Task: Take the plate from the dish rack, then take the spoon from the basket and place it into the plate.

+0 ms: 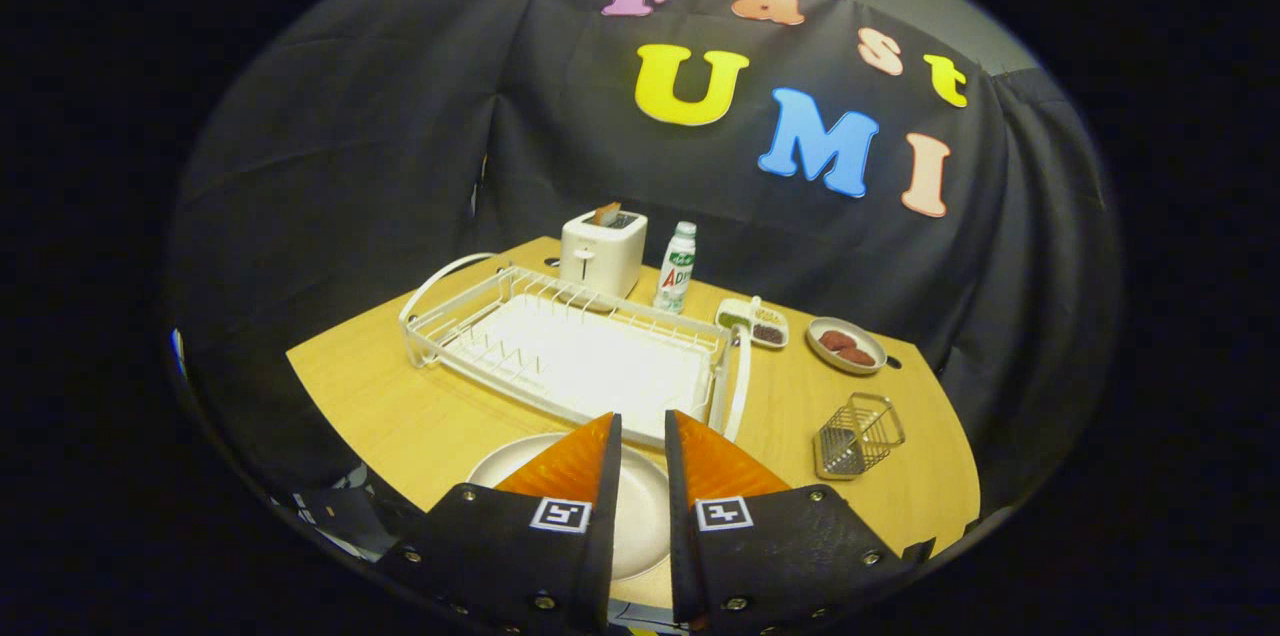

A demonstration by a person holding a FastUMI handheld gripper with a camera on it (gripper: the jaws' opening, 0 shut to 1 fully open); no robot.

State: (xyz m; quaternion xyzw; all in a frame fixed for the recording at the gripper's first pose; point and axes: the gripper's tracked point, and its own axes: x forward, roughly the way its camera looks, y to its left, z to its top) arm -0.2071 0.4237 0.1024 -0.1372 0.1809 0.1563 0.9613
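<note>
The plate (520,461) lay flat on the table (380,396), right under my tool (643,431), its pale rim showing to the left of my fingers (575,461) and its middle showing through the narrow gap between them. My tool's fingers stood nearly together, with only a slim slot between the tips, and I could not tell whether anything was pinched there; nothing showed between them but the plate beneath. Just beyond the fingertips sat the white dish rack (575,351), its wire rails bare and its tray pale and flat, with a curved handle at each end. To the right of my tool, well apart from the rack, stood the small wire basket (858,436) near the table's edge; I could not make out the spoon inside it. Farther back, past the basket, a small round dish (846,345) held two reddish-brown pieces, and beside it a little divided tray (755,320) held dark bits. Behind the rack stood a white toaster (602,251) with a slice poking out of a slot, and just right of it an upright bottle (676,268) with a green label.
</note>
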